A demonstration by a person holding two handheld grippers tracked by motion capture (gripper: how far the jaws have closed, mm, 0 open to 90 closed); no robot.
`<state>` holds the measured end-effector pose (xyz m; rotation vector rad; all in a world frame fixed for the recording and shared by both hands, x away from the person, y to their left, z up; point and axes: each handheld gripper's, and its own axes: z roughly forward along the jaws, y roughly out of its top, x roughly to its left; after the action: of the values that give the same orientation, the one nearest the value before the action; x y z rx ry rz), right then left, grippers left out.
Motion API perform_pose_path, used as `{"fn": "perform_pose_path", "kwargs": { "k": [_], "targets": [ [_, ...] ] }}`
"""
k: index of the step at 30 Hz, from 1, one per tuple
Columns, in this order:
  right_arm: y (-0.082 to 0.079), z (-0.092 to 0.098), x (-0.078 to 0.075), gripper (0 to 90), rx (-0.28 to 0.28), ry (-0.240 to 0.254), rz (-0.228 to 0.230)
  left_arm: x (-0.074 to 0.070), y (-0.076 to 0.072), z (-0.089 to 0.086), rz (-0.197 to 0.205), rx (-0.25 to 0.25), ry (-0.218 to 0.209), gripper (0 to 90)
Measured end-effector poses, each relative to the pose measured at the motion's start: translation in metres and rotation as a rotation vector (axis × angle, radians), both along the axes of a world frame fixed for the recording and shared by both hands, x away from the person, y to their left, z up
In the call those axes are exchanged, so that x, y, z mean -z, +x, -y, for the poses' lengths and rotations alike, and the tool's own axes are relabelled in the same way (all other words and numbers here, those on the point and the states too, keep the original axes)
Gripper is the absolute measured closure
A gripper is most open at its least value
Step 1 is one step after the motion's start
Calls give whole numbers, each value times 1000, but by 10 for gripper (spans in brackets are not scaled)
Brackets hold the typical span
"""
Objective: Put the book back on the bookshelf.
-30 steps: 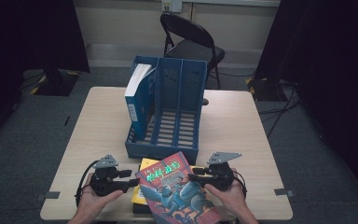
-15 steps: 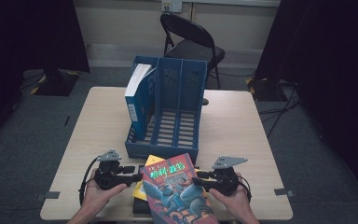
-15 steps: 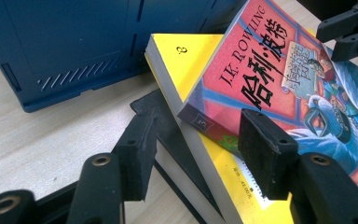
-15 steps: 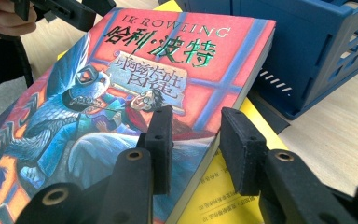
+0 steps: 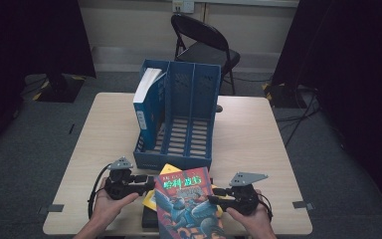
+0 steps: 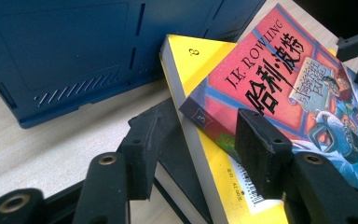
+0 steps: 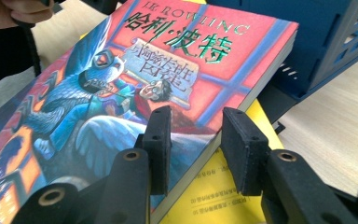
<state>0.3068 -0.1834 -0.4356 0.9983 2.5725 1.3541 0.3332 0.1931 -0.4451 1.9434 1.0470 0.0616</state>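
A red and blue paperback (image 5: pixel 186 204) (image 6: pixel 279 84) (image 7: pixel 168 60) lies askew on top of a yellow book (image 5: pixel 168 169) (image 6: pixel 196 56) (image 7: pixel 223 186), which rests on a dark book (image 5: pixel 148 219) (image 6: pixel 168 121) at the table's front edge. My left gripper (image 5: pixel 148 182) (image 6: pixel 200 144) is open. Its jaws straddle the stack's near left corner, with one pad over the paperback's cover. My right gripper (image 5: pixel 214 194) (image 7: pixel 196 144) has just been opening. The paperback's right edge lies between its jaws, and a slim gap shows at the outer pad.
A blue three-slot file holder (image 5: pixel 179 119) (image 6: pixel 65 56) (image 7: pixel 326 42) stands just behind the stack, with a blue-spined book (image 5: pixel 146 94) upright in its left slot. Bare table (image 5: pixel 258 139) lies to the right. A folding chair (image 5: pixel 204 45) stands beyond the far edge.
The paperback has turned a little straighter on the stack. My right gripper has slid slightly right and toward the front edge. The left gripper has barely shifted.
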Motion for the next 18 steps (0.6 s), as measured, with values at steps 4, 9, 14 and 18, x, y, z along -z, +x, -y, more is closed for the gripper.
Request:
{"fn": "perform_pose_path", "kwargs": {
  "k": [4, 9, 14, 18],
  "targets": [
    [3, 0, 1, 567, -13, 6, 4, -2, -14, 1, 5, 42, -22, 460],
    [12, -3, 4, 518, 24, 30, 2, -1, -20, 14, 13, 88, -16, 462],
    [10, -6, 3, 516, 30, 17, -5, -2, -15, 19, 5, 85, 4, 447],
    [7, -6, 3, 512, 33, 17, -16, -3, -11, 20, -3, 92, 11, 459]
  ]
}}
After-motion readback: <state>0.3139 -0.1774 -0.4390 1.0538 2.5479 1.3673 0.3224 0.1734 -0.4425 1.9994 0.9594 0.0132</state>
